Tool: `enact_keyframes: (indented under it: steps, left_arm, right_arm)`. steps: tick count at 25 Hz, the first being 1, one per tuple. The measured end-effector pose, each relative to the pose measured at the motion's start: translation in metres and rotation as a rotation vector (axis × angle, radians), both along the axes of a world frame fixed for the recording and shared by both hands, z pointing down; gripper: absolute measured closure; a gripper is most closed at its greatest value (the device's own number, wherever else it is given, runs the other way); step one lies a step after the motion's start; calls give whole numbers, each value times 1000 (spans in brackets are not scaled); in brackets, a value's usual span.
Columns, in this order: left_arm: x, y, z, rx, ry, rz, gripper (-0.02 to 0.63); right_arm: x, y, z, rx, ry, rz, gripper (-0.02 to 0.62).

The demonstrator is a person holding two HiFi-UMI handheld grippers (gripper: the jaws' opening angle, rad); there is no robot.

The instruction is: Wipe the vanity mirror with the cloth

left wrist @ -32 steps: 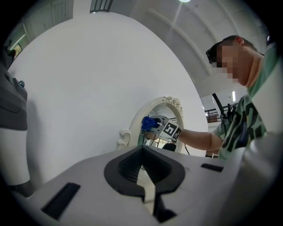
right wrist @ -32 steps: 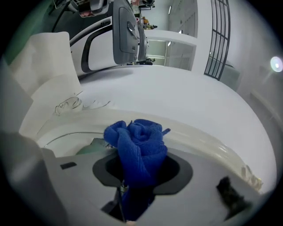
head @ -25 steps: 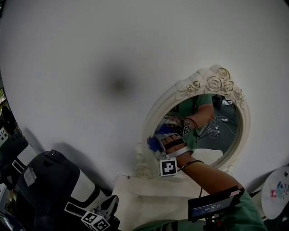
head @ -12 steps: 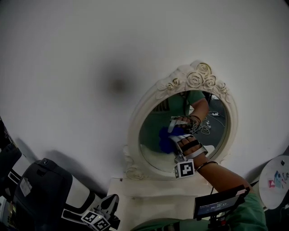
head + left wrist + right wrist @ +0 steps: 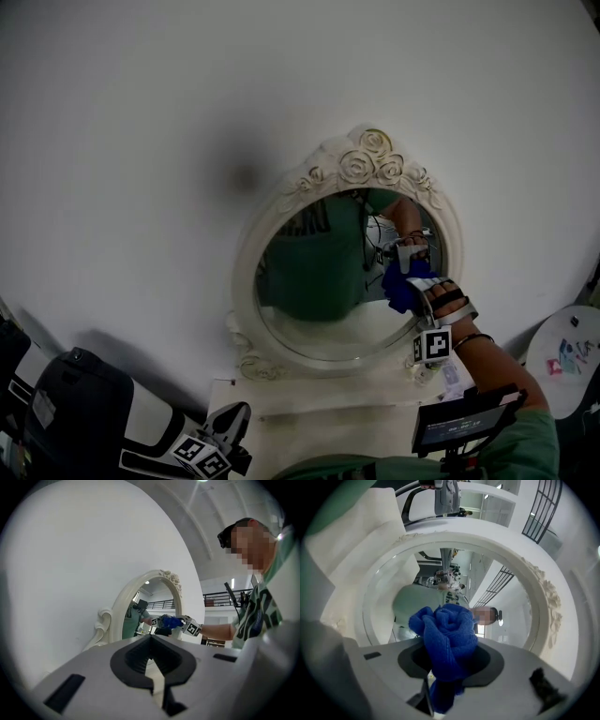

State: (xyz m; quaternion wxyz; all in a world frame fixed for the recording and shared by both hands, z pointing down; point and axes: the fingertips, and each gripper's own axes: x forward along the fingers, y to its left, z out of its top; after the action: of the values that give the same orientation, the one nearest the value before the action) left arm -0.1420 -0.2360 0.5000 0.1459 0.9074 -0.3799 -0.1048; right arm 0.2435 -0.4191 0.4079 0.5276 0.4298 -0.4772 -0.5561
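An oval vanity mirror in a cream carved frame stands against the white wall. My right gripper is shut on a bunched blue cloth, which it presses on the glass near the right rim. In the right gripper view the cloth bulges out of the jaws of the right gripper, close to the mirror. My left gripper hangs low at the bottom left, well away from the mirror. Its jaws meet in the left gripper view with nothing between them, and the left gripper faces the frame side-on.
The mirror rests on a white tabletop. A black and white machine stands at the lower left. A round white object sits at the right edge. A small screen hangs at the person's chest.
My right gripper has carried the cloth across the glass from the left part to the right rim. The head view has swung, so the mirror sits further left. The left gripper stays put.
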Motion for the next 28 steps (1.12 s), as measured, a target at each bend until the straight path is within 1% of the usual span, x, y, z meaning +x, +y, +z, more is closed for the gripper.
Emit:
enact_keyframes:
  steps: [3,5,11,13,14,15,17,20,22,25,28]
  left_arm:
    - [6,-2,-1,11,-6,6,598]
    - [7,-2,-1,8,-5,6,598]
    - [4,3,-2,-1,2,6,597]
    - [-2,5,-2,-3,3,-9,598]
    - [-7,7,-1,-5,5,-19,597]
    - [-11,8,0,-8,7,-30,598]
    - [-17,12,1,-12,11,-46,598]
    - [-24,19,1,-13,13,-66,597]
    - [-32,24,2,-13,12,-88,598]
    - [-51,32,4,-11,8,-133,598]
    - [-73,41,5,-7,3,-192,598]
  right_arm:
    - [39,2,-2,4,12,75,440]
    - [55,3,-4,5,10,110,440]
    - [61,3,-4,-17,-16,174,440]
    - [57,5,-4,-41,-23,191,440]
    - [50,7,-5,-45,-29,183,439]
    - [38,8,-7,-42,-34,158,440]
    - [-3,9,-6,-35,-37,67,440]
    - [-88,8,2,-45,-34,-105,440]
    - [-143,4,6,-51,-46,-200,440]
    - [-218,-1,9,-55,-67,-312,440]
    - [-282,-6,15,-65,-64,-390,440]
